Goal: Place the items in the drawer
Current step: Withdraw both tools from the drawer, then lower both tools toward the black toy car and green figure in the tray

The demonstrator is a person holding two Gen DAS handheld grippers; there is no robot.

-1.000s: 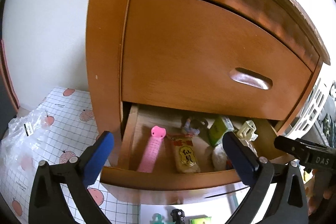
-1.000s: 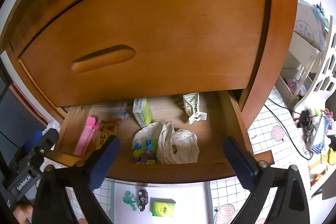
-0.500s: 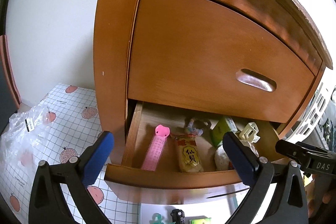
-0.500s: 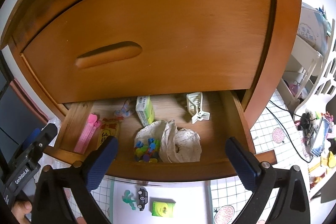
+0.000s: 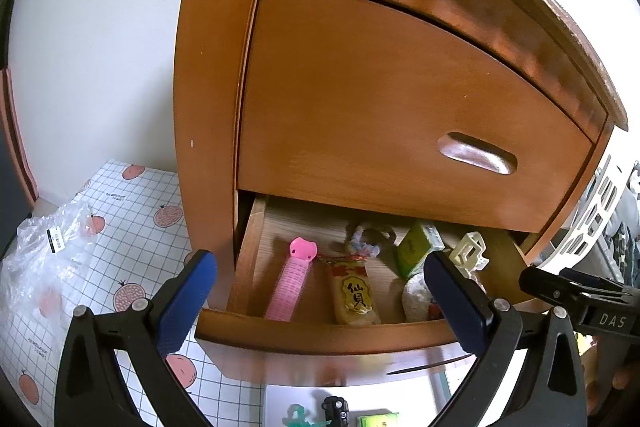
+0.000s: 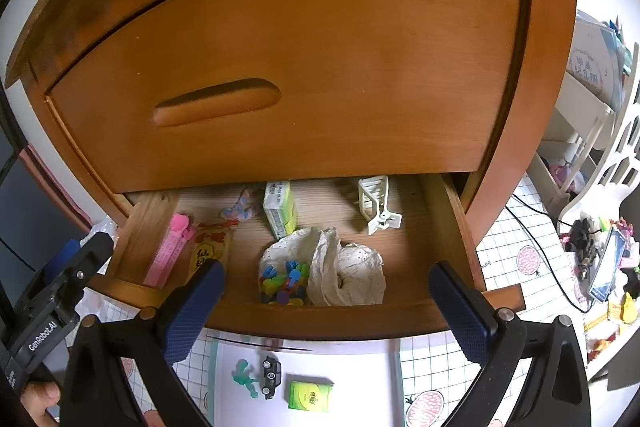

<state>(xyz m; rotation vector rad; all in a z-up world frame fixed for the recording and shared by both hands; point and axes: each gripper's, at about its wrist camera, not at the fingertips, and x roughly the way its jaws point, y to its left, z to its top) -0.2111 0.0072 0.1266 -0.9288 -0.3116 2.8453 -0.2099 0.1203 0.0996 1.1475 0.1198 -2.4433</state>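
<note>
Both your grippers, left gripper (image 5: pixel 320 297) and right gripper (image 6: pixel 326 301), have jaws spread and empty. The lower drawer (image 6: pixel 320 319) is open; the green box (image 6: pixel 310 395), toy car (image 6: pixel 271 375) and green figure (image 6: pixel 245 379) lie on the floor below its front edge. Drop straight down, pinch one squarely.

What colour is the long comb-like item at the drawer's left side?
Pink: the comb-like item shows best in the left wrist view.

The upper drawer front (image 6: pixel 304 67) hides the back of the open drawer (image 6: pixel 320 315). A blue finger (image 6: pixel 196 303) covers the snack packet's (image 6: pixel 208 251) lower end. The green box (image 5: pixel 378 420) is cut off by the left view's bottom edge.
</note>
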